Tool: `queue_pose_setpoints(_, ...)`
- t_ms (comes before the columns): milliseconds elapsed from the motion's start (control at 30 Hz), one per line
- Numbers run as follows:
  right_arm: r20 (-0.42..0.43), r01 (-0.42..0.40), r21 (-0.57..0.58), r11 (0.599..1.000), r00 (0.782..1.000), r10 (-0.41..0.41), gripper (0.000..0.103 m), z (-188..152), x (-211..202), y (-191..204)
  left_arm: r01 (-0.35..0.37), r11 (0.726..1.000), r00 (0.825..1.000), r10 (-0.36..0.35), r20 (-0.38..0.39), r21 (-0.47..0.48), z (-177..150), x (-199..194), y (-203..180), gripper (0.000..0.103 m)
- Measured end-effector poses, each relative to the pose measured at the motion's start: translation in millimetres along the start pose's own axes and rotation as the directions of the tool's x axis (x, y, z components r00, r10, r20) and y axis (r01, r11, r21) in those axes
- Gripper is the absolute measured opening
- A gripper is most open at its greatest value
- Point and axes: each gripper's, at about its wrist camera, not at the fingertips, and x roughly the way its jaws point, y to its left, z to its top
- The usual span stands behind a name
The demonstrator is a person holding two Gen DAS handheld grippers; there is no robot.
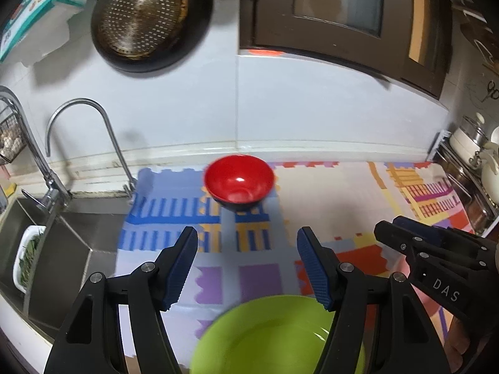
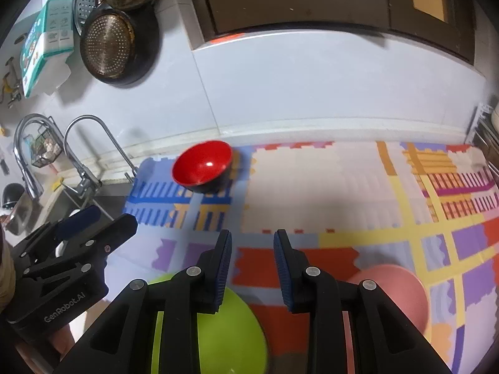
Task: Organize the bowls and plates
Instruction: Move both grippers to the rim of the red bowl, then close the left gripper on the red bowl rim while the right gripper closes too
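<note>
1. The left gripper hangs over the patterned mat, its jaws spread wide with nothing between them; only mat shows in the gap.
2. The right gripper has its jaws apart by a narrow gap, also empty; orange and grey mat shows through it.
3. A red bowl with a dark outside stands upright at the far left part of the mat, near the wall's edge strip and well apart from both grippers.
4. A green plate lies at the near edge, under the left gripper's jaws and partly hidden by its right finger. I cannot tell whether anything touches it.
5. A pink plate lies near and to the right, partly behind the right gripper's frame.
6. The mat's middle and right stretch, between the bowl and the two plates, is bare and gives open room.
7. Left of the mat the counter drops into a steel sink with a curved tap at its far edge; a white dish of greens sits in the sink.
8. On the far right stands a rack of pots, close against the mat's edge.
9. A pan with a strainer hangs on the wall above the sink.
</note>
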Motion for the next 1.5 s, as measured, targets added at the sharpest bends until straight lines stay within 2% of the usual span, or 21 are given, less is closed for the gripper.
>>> queue_pose_setpoints(300,0.008,-0.005,-0.009,1.0,1.0,0.005,0.029,23,21,25,-0.053,0.998,0.998,0.053,0.027,0.03,15,11,28,0.066)
queue_pose_setpoints(567,0.018,-0.007,-0.007,1.0,1.0,0.007,0.029,48,47,41,-0.057,0.998,0.998,0.057,0.011,0.023,32,41,51,0.066)
queue_pose_setpoints(933,-0.017,0.0,0.032,0.999,1.0,0.001,0.029,73,106,48,-0.021,1.0,0.998,0.021,-0.057,0.016,40,106,72,0.065)
queue_pose_setpoints(1200,-0.071,0.01,0.086,0.996,0.997,-0.004,0.029,78,150,43,0.008,1.0,0.992,-0.006,-0.123,0.016,43,158,79,0.065)
queue_pose_setpoints(1500,-0.111,0.019,0.122,0.992,0.994,-0.006,0.029,79,185,42,0.035,0.999,0.983,-0.033,-0.182,0.007,45,197,79,0.063)
